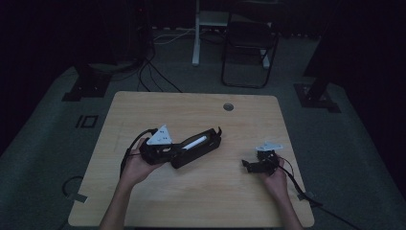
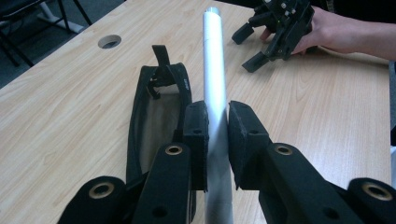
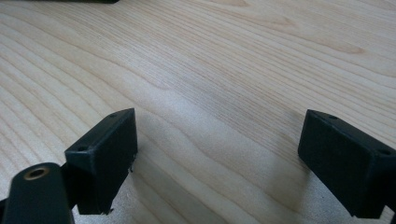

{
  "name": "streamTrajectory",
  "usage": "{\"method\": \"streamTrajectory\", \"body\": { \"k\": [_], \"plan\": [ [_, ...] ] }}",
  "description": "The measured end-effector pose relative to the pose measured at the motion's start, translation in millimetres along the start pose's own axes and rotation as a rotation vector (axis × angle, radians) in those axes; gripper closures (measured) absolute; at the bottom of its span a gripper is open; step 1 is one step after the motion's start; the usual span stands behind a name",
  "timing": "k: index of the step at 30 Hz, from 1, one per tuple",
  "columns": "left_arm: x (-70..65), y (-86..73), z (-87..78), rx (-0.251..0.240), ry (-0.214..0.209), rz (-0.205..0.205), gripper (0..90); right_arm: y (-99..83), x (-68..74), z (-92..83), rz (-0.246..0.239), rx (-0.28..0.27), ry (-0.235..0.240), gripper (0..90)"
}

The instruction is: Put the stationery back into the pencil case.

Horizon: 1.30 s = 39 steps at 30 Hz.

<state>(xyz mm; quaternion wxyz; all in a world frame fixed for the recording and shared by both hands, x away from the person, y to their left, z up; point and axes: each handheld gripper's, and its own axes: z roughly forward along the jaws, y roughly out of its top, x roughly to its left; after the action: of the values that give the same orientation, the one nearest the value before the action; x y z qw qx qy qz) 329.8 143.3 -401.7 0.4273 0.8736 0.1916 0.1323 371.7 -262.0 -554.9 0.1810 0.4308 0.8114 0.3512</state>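
On the left of the wooden table [image 1: 143,206], the person's left hand [image 1: 135,167] holds the left gripper [image 1: 168,149], which carries a grey three-cornered plate on top. Its jaws are pressed against both sides of a white tube [image 2: 215,93], pinching it about midway along its length. In the left gripper view the tube runs straight away between the black pads [image 2: 196,135], its far end pointing toward the other hand.

Just beside and under the tube lies a long black pouch [image 2: 140,116], open along its top, its pale lining showing inside. In the high view the tube [image 1: 195,142] sits over the open pouch [image 1: 201,152], near the middle of the table. A round hole [image 1: 228,106] is cut in the tabletop farther back.

To the right, well apart from the pouch, the right hand [image 1: 276,179] holds the right gripper [image 1: 261,162] low over the bare wood. Its jaws stand spread wide with nothing between them; the right gripper view shows wood grain between the two black pads [image 3: 105,154].
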Motion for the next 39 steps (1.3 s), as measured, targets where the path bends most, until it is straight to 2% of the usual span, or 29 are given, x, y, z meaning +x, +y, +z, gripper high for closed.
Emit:
{"method": "streamTrajectory", "body": {
  "k": [25,39],
  "plan": [
    [7.2,11.1,0.9,-0.011,0.012,0.005,78.7,0.0,-0.1,0.0,-0.001,0.0,-0.001,11.9],
    [11.0,21.9,0.9,-0.014,0.019,0.023,78.7,0.0,-0.1,0.0,-0.001,0.0,0.0,12.0]
  ]
}}
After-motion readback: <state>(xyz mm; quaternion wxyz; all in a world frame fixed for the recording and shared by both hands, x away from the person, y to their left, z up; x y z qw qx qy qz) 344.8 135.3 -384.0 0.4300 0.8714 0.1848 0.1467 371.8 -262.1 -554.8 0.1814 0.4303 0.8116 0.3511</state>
